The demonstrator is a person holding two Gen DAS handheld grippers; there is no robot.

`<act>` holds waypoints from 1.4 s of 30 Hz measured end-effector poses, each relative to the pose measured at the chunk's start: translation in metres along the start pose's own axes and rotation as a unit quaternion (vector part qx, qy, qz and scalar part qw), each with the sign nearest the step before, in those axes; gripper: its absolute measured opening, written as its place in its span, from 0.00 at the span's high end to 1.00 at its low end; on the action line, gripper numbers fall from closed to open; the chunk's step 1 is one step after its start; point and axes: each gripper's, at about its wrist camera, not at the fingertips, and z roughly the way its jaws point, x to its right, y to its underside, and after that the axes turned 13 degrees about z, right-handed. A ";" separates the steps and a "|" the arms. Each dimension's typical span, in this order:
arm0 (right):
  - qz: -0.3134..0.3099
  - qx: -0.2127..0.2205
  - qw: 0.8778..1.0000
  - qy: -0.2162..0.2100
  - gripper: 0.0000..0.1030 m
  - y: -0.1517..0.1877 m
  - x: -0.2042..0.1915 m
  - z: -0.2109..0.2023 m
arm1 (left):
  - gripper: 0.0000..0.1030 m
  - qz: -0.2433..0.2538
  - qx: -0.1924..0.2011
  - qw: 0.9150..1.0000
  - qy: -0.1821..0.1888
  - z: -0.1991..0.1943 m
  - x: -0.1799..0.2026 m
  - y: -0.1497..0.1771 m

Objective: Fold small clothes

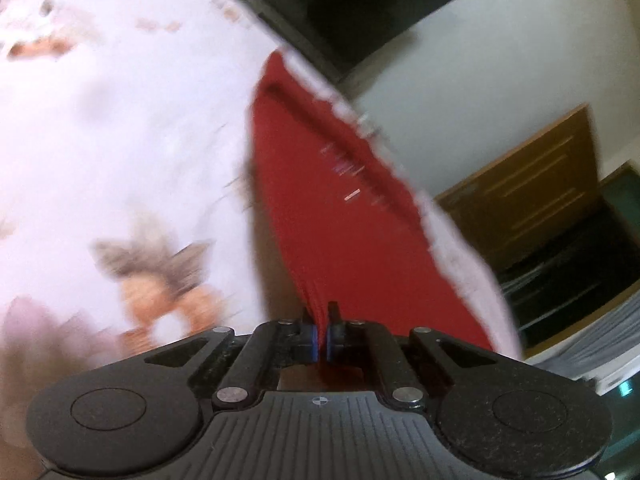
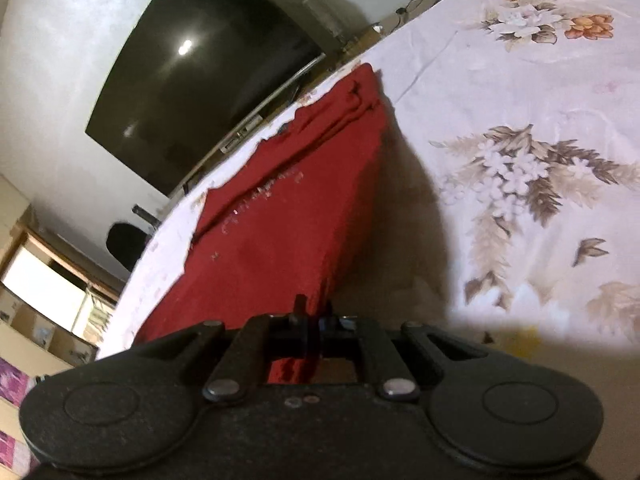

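Garment: a red cloth [image 2: 288,208] lies spread flat on the flowered bedsheet [image 2: 520,100], near the bed's edge, probably so it can be folded in halves.
Grip placement: each near corner is taken, likely to lift that edge evenly.
Left hand-held gripper [image 1: 322,334]: pressed together, pinching a bunched corner of the red cloth [image 1: 340,216].
Right hand-held gripper [image 2: 314,322]: pressed together on the cloth's near edge.
Background: a dark television [image 2: 208,68] on the wall.

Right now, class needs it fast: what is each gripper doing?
Left gripper: shut on the red garment.
Right gripper: shut on the red garment.
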 end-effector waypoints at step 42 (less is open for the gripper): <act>-0.095 0.098 0.990 -0.034 0.95 -0.231 -0.091 0.186 | 0.97 0.069 0.114 0.991 0.013 0.165 -0.005 -0.293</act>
